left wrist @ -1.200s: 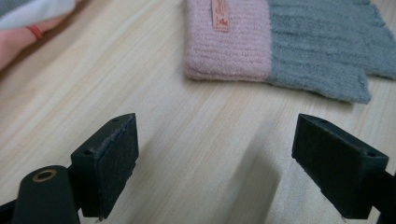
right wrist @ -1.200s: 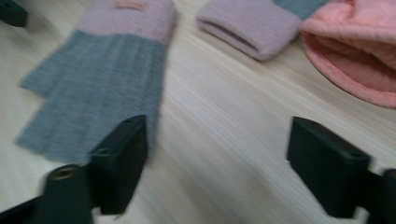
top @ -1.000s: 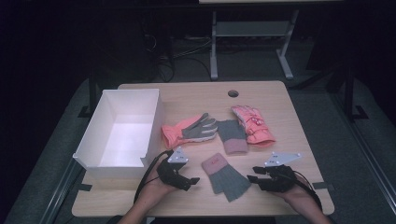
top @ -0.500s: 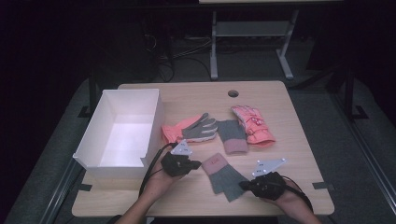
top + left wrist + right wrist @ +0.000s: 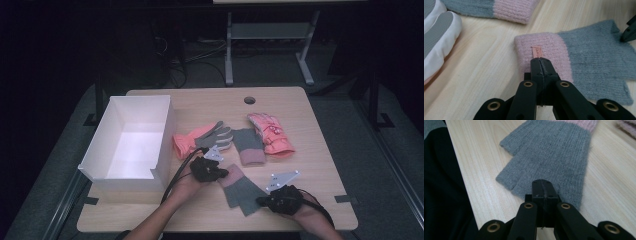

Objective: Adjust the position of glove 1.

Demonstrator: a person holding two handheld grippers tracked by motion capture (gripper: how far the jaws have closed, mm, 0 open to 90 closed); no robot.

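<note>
Nothing is in the box (image 5: 131,145) yet; all four gloves lie on the table (image 5: 310,200). The near grey glove (image 5: 241,187) lies flat, the left gripper (image 5: 223,173) pinched at its pink cuff (image 5: 541,52), the right gripper (image 5: 260,201) closed at its fingertip end, probably gripping fabric.

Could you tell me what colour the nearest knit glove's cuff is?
Pink cuff, clearest in the left gripper view.

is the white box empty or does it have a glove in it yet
Empty: the high view shows the white box with a bare floor, and all the gloves lie on the table.
</note>
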